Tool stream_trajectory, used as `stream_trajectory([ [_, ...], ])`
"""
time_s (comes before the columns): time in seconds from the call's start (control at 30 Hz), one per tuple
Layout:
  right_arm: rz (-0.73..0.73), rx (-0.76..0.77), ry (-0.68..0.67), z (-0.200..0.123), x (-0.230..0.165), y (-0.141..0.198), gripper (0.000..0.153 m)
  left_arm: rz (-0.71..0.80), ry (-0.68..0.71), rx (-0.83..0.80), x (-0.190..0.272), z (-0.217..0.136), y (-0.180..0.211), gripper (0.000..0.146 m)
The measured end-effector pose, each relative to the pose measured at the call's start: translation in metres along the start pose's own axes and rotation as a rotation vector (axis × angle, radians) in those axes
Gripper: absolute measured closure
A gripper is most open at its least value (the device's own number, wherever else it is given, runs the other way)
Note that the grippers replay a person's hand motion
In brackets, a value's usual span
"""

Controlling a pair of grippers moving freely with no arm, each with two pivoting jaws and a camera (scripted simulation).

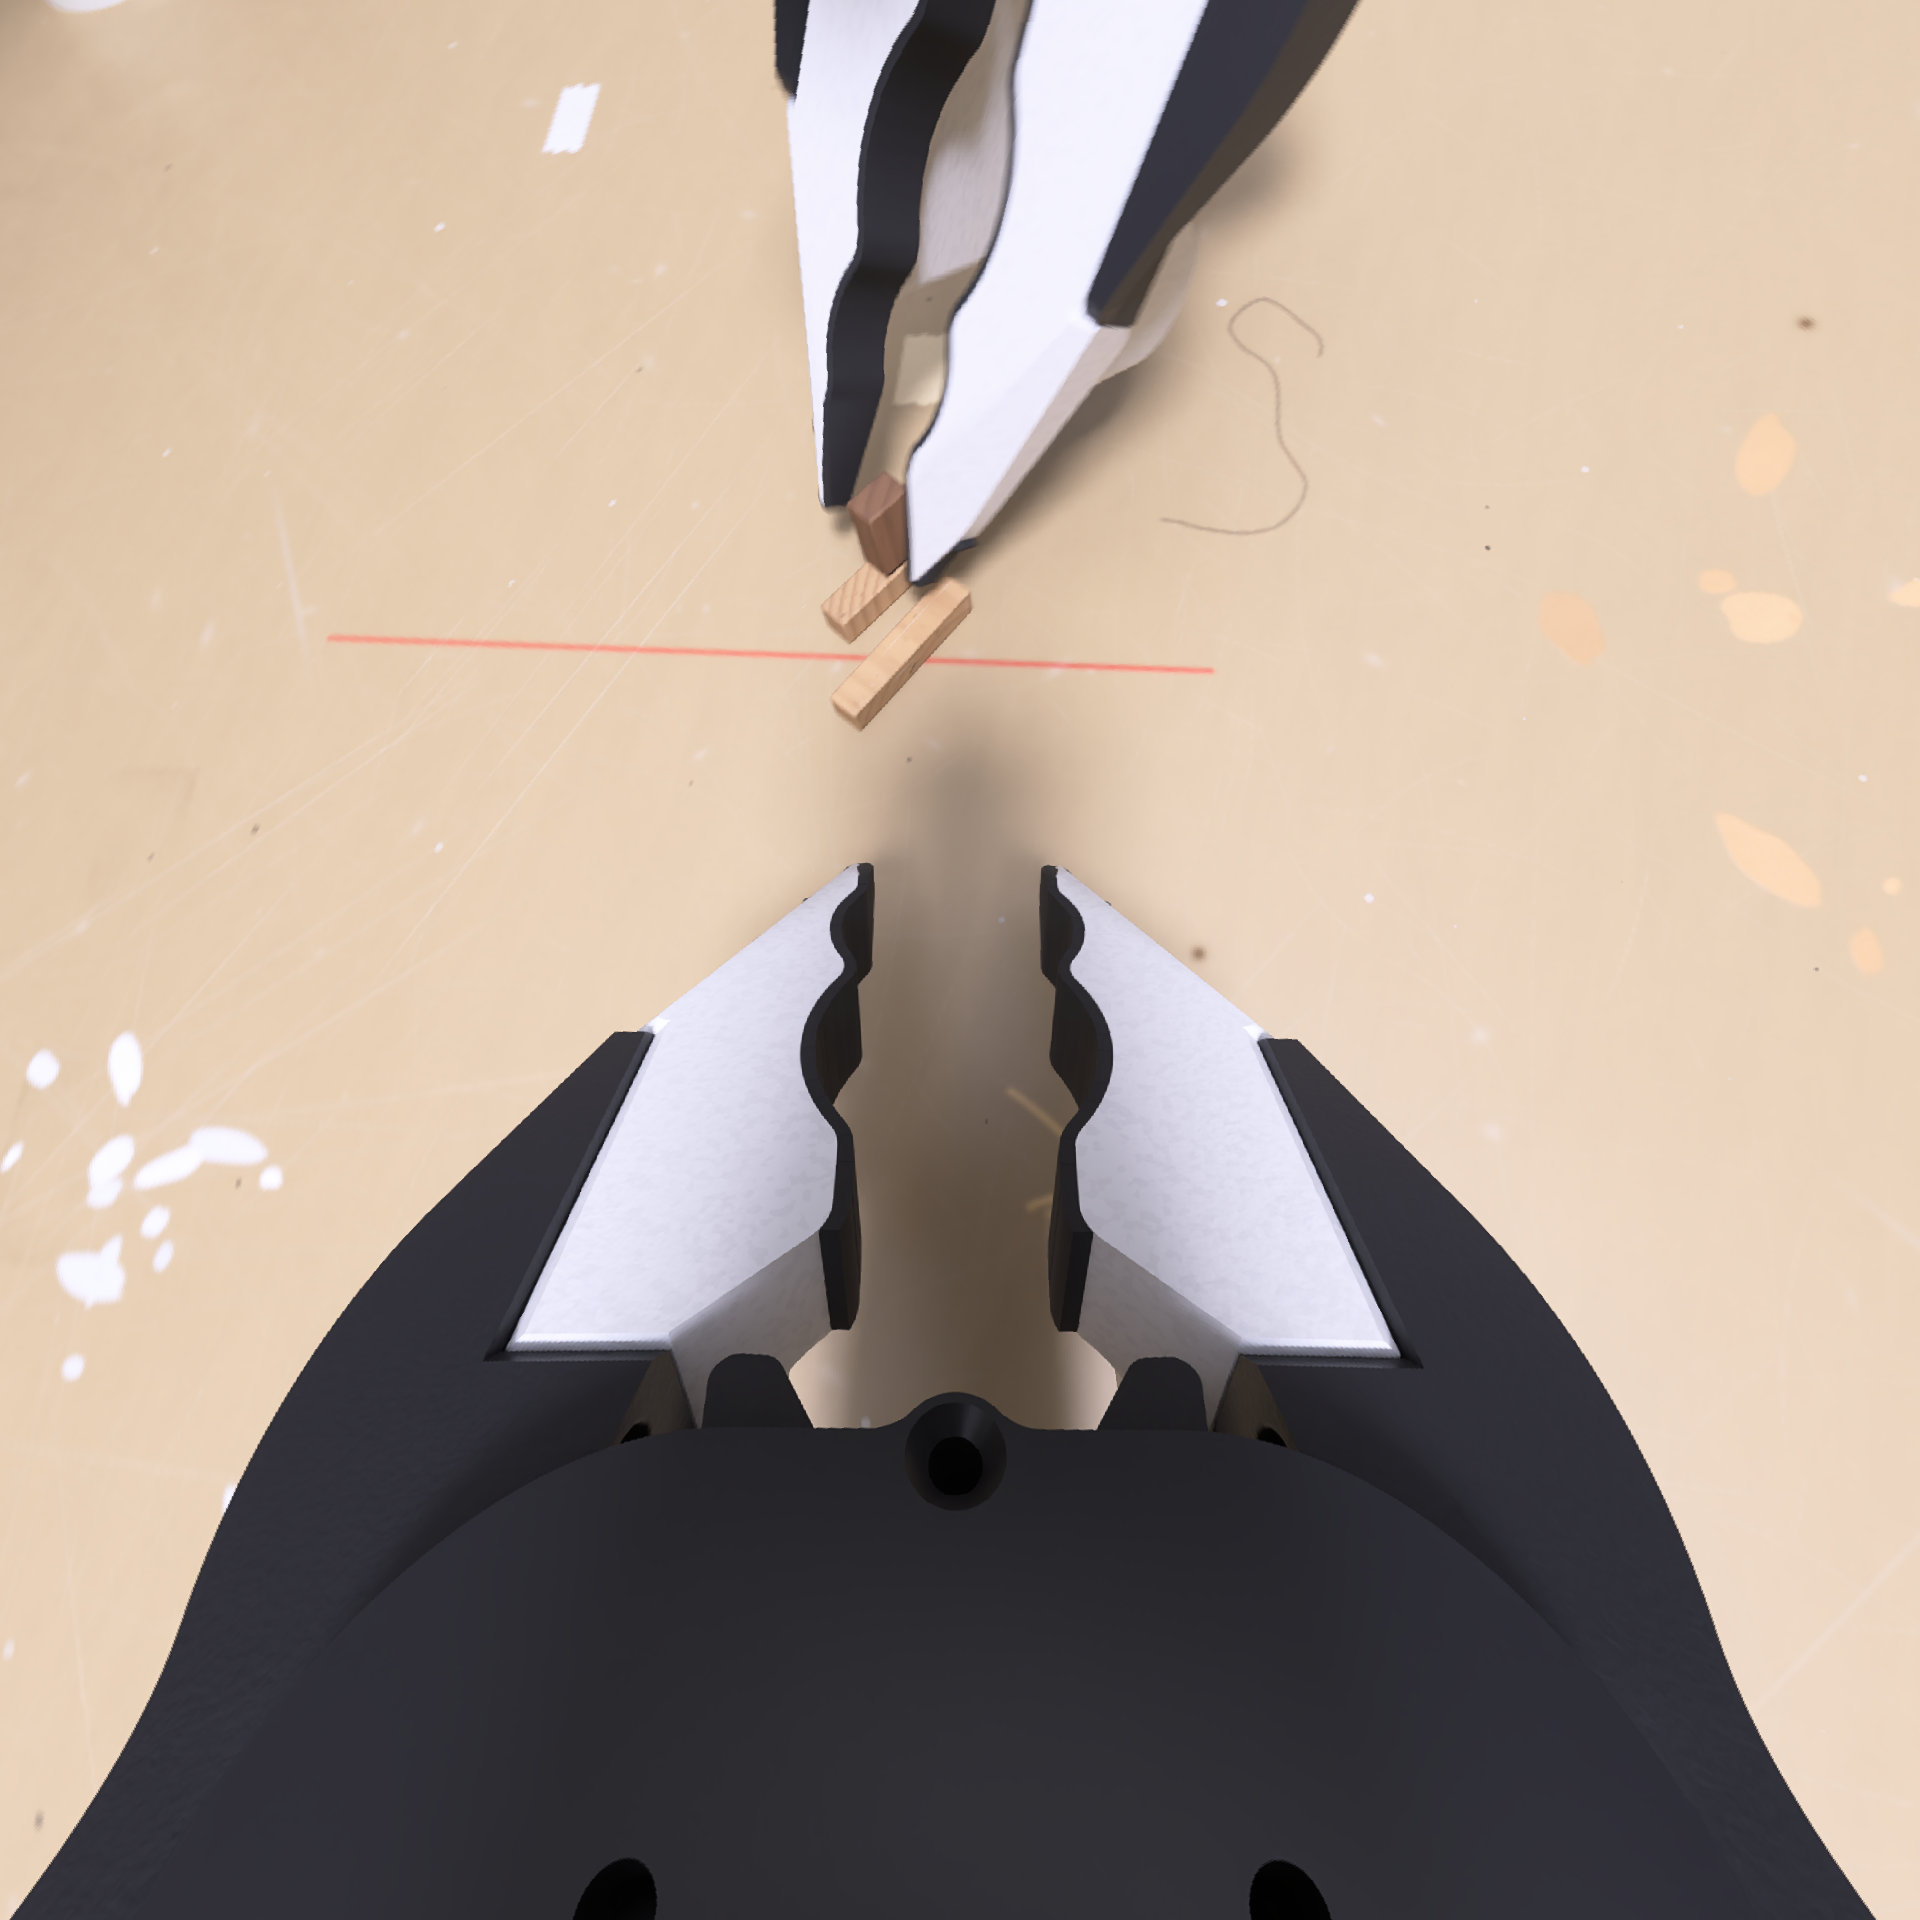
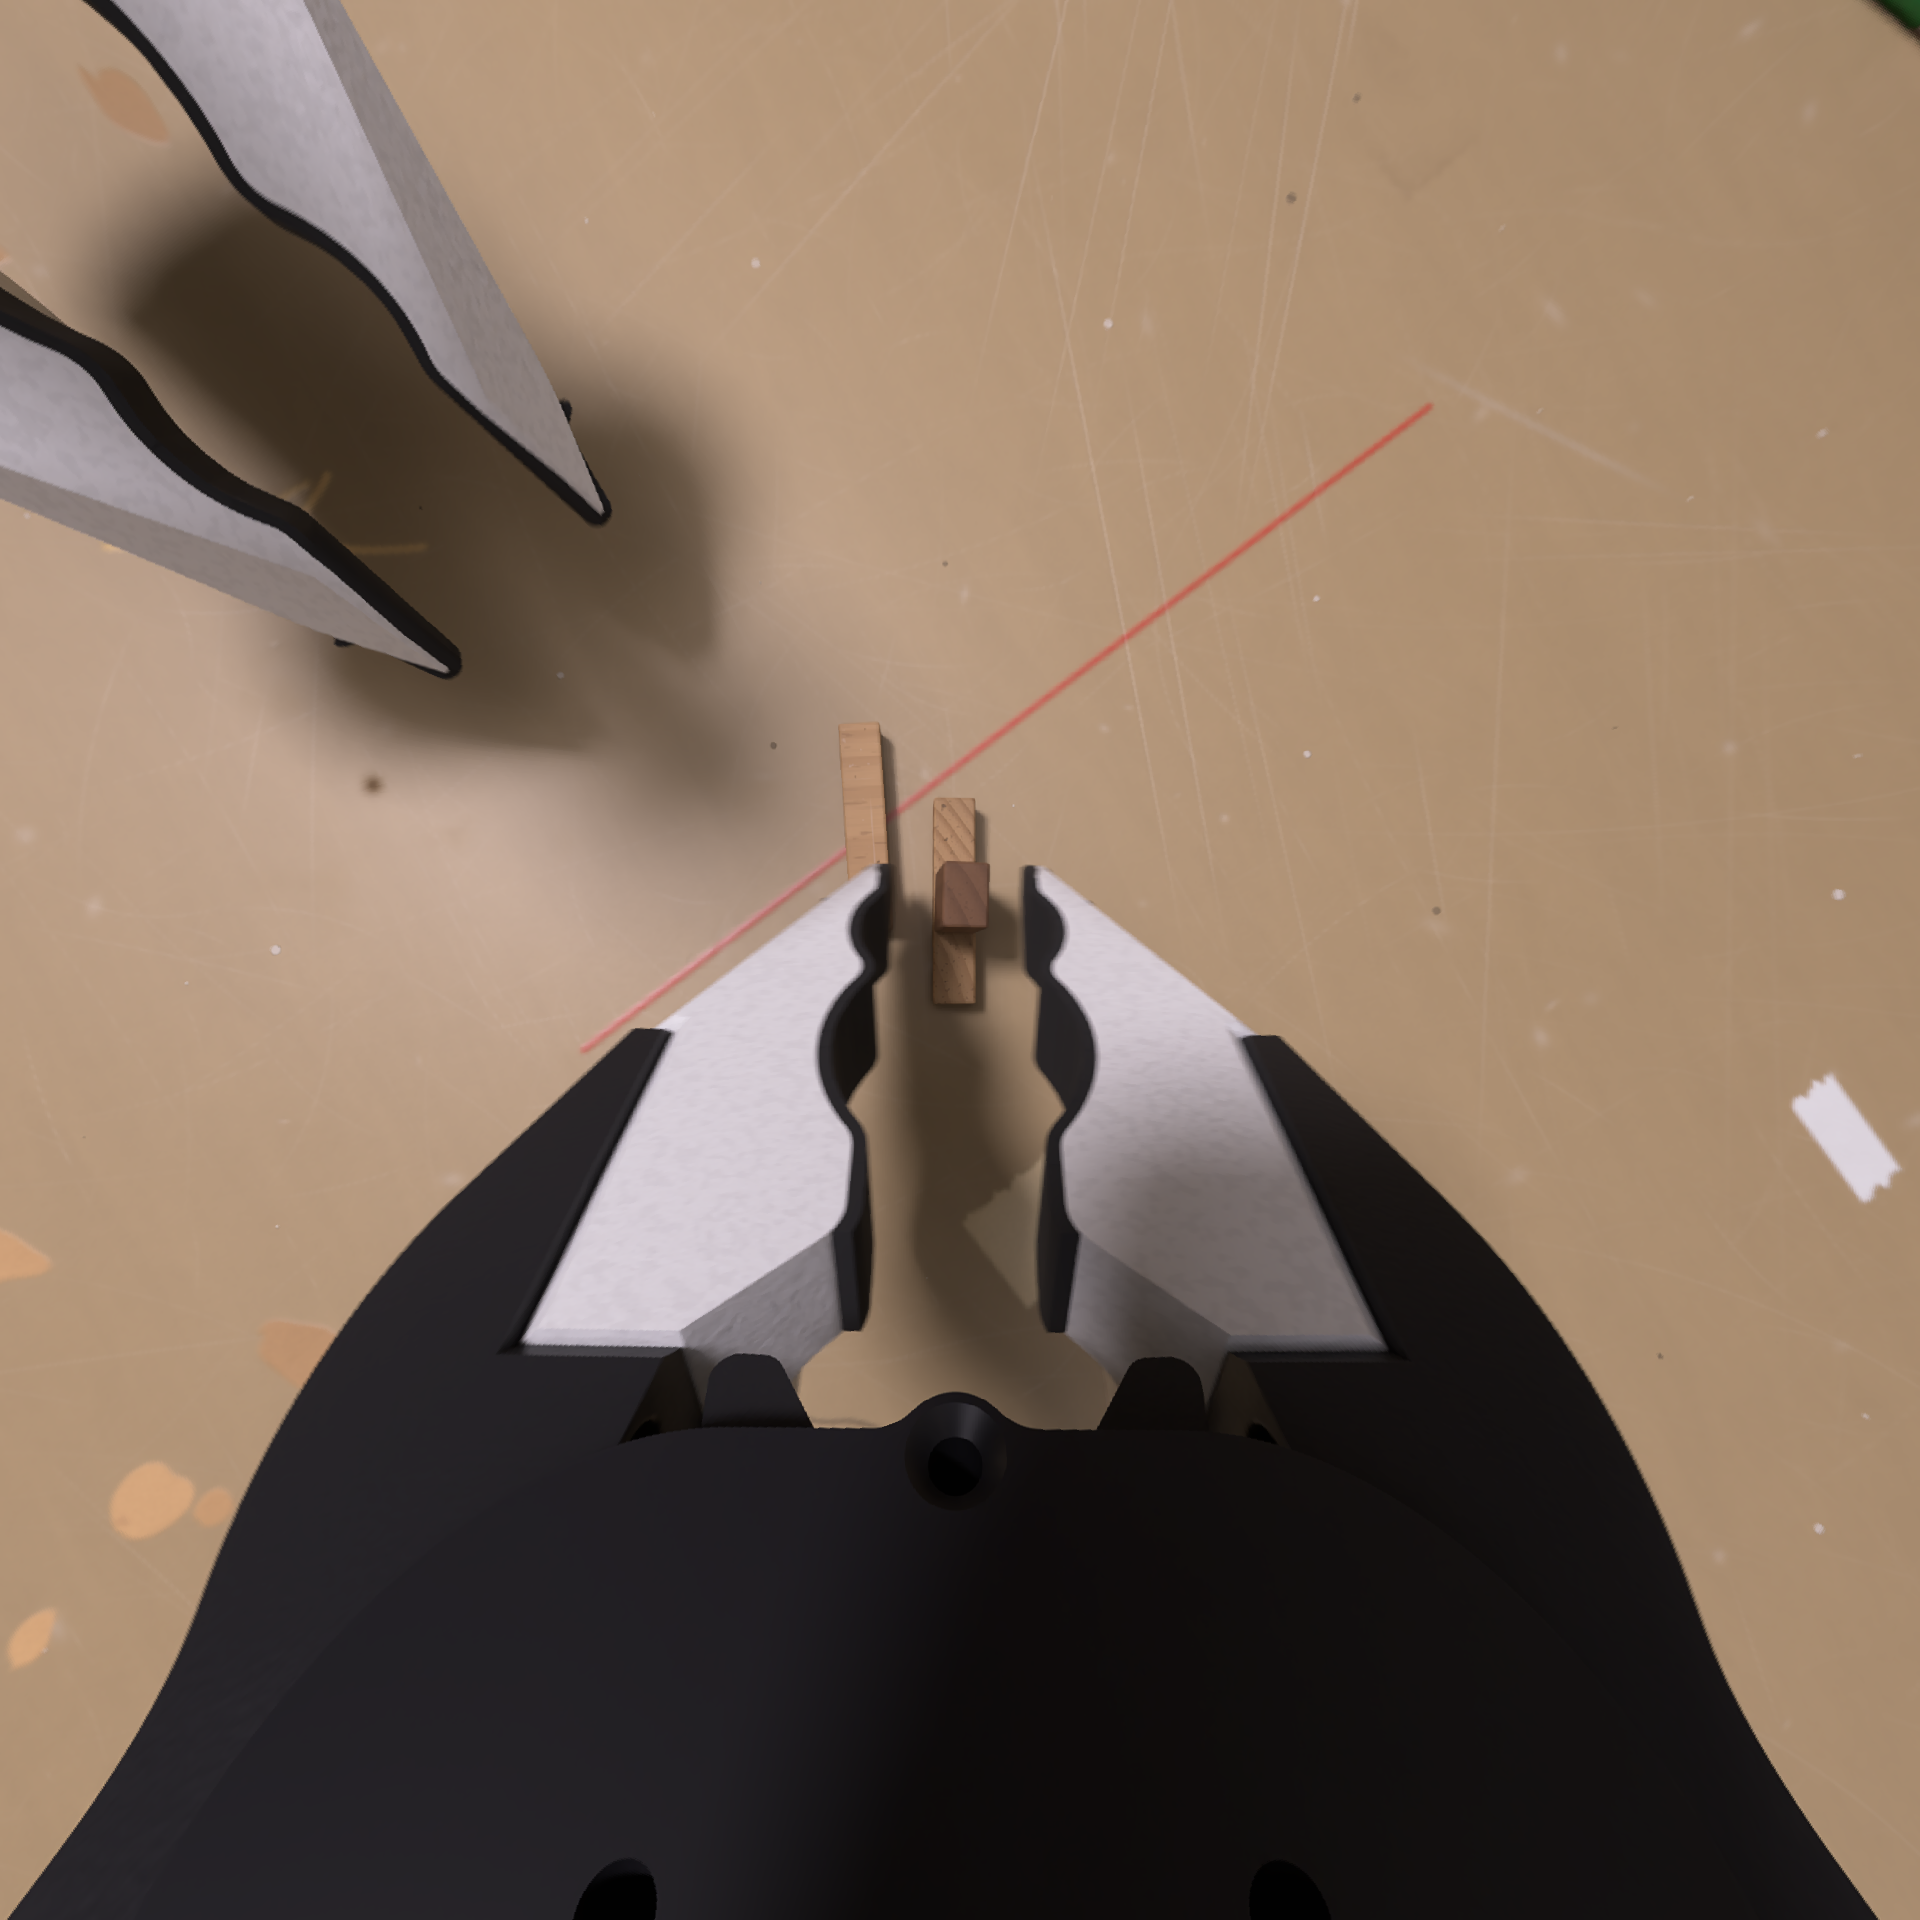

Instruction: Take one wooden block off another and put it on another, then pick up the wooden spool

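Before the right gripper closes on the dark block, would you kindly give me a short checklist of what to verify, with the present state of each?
1. Right gripper open: ok, clear gap between fingers.
2. Dark wooden block lies between the fingers: ok, slightly right of centre.
3. It sits on the short light block: ok.
4. Long light block free of the fingers: cannot tell; the left fingertip overlaps its near end.
5. Left gripper out of the way: ok, open and back.
6. Wooden spool located: not ok, in neither view.
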State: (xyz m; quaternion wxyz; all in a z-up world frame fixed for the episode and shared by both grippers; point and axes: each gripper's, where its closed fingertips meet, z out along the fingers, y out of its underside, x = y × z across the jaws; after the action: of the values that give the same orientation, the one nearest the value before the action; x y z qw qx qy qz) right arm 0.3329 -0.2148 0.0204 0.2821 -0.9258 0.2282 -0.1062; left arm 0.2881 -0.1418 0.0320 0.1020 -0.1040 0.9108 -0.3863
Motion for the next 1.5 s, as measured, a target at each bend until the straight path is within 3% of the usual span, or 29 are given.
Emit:
stream_trajectory([
  [0.03, -0.004, 0.008, 0.011, -0.002, 0.000, -0.002, 0.117, -0.013, -0.012, -0.003, -0.001, -0.003, 0.002, 0.112],
  [0.1, -0.028, 0.028, 0.014, -0.006, -0.006, -0.009, 0.110, -0.040, -0.033, -0.018, -0.003, -0.008, 0.009, 0.111],
  [0.3, -0.076, 0.066, -0.118, 0.006, -0.045, -0.030, 0.111, -0.058, 0.005, -0.054, 0.012, -0.002, 0.017, 0.109],
  [0.63, -0.064, 0.038, -0.190, 0.023, -0.052, -0.031, 0.112, -0.051, 0.010, -0.039, 0.020, 0.001, 0.013, 0.108],
  [0.97, -0.088, 0.024, -0.218, 0.020, -0.070, -0.030, 0.133, -0.075, -0.005, -0.053, 0.009, 0.000, 0.022, 0.105],
  [1.5, -0.055, 0.054, -0.257, 0.019, -0.082, -0.029, 0.138, -0.034, 0.062, -0.062, 0.012, 0.009, 0.014, 0.102],
])
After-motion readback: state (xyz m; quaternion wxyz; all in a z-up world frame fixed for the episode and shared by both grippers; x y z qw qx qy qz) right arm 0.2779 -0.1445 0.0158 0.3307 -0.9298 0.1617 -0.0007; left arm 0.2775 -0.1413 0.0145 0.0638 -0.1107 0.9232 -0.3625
